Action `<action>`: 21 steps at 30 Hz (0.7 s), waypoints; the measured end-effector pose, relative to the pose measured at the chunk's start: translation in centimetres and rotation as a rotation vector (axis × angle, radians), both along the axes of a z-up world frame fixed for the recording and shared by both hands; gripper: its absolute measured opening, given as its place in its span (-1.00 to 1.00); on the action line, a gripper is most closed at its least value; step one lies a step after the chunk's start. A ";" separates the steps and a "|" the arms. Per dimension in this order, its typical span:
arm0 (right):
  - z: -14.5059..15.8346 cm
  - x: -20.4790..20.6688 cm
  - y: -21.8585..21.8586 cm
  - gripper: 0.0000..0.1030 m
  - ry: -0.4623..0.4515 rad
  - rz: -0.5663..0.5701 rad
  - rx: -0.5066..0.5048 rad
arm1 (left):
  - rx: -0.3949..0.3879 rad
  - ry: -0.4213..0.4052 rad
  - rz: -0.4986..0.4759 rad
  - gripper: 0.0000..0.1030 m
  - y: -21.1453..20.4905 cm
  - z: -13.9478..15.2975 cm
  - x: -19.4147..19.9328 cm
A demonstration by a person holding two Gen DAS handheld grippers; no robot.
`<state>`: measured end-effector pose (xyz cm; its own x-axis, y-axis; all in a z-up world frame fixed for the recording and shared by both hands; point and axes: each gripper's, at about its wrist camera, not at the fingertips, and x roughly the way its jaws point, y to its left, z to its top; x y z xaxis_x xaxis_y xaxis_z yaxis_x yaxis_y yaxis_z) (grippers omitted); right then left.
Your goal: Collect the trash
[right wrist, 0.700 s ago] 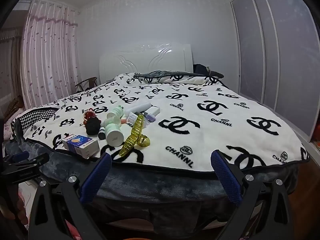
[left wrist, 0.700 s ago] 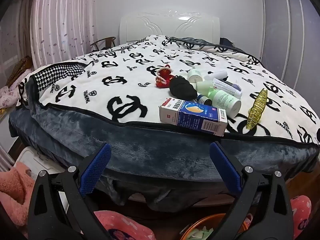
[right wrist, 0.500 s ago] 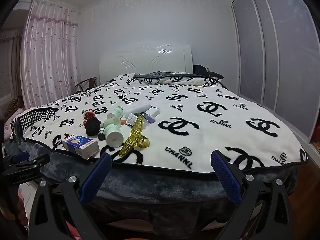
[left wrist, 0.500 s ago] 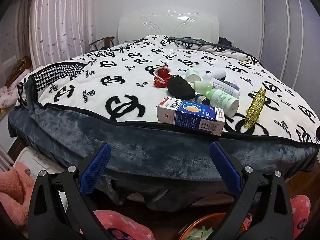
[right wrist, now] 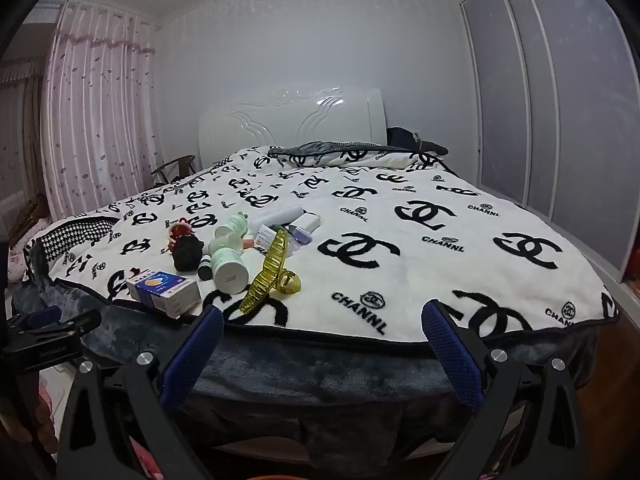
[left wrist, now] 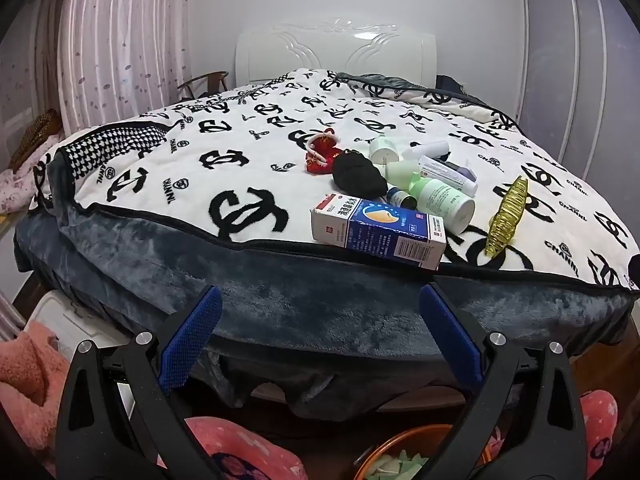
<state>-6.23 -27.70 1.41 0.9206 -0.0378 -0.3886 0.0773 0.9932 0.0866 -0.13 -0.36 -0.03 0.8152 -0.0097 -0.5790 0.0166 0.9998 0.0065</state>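
A pile of small items lies near the foot of the bed. A blue and white medicine box point(left wrist: 378, 230) point(right wrist: 163, 292) lies nearest the edge. Behind it are a black pouch point(left wrist: 358, 174), a red knitted toy point(left wrist: 321, 152), a pale green bottle point(left wrist: 442, 202) point(right wrist: 228, 266), small jars and tubes, and a yellow hair claw point(left wrist: 506, 216) point(right wrist: 270, 272). My left gripper point(left wrist: 318, 332) is open and empty, below the bed edge in front of the box. My right gripper point(right wrist: 320, 348) is open and empty, right of the pile. The left gripper's body shows at the right view's left edge point(right wrist: 44, 332).
The bed has a white blanket with black logos point(right wrist: 420, 240) over a dark grey cover point(left wrist: 280, 300). An orange bin with scraps point(left wrist: 404, 456) sits on the floor below the left gripper. Pink slippers point(left wrist: 240, 456), a white headboard point(left wrist: 336, 52), curtains left, wardrobe doors right.
Both views have shifted slightly; the left gripper has drifted a little left and nearer the bed. Both grippers stay open and nothing on the bed has moved.
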 end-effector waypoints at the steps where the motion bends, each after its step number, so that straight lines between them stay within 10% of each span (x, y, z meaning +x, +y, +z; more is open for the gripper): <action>1: 0.0 0.0 0.0 0.90 0.001 0.001 -0.001 | 0.000 0.000 0.000 0.87 -0.1 0.0 0.0; 21: -0.2 -0.4 0.3 0.90 0.004 0.004 0.009 | -0.012 0.008 -0.005 0.87 -0.1 -0.3 -0.4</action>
